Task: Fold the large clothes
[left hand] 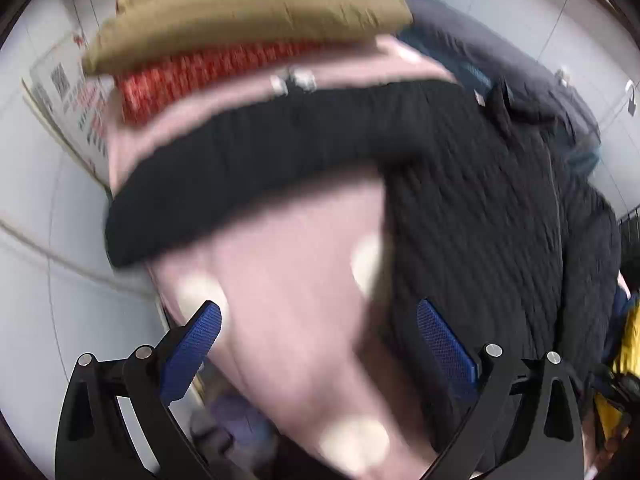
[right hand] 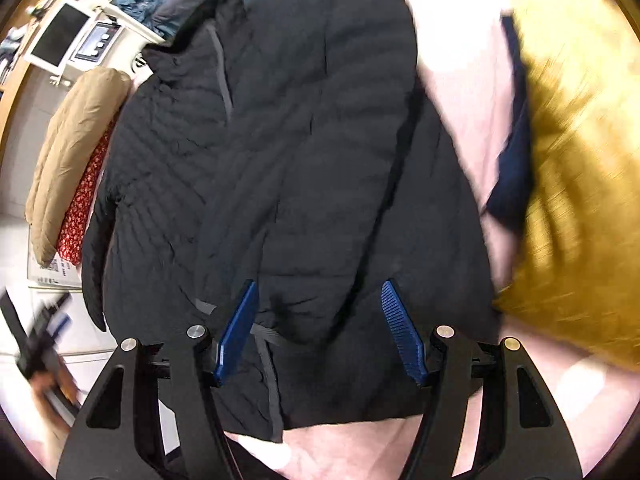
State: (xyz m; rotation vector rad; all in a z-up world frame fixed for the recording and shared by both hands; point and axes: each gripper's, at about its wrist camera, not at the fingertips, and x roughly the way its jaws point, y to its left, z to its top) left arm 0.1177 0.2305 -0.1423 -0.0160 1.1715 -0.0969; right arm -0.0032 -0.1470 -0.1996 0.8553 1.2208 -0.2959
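Folding of the black quilted jacket [right hand: 256, 168] is under way; both the left gripper [left hand: 320, 340] and right gripper [right hand: 320, 328] are held open and empty; the hem, lower centre, must be gripped next.

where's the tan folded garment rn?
Right wrist view: tan folded garment at far left, lying over the red patterned cloth, beside the black quilted jacket.

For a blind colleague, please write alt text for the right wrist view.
A black quilted jacket lies spread on a pink sheet, with the right gripper above its lower part, jaws open and empty. A blurred yellow garment fills the right side.
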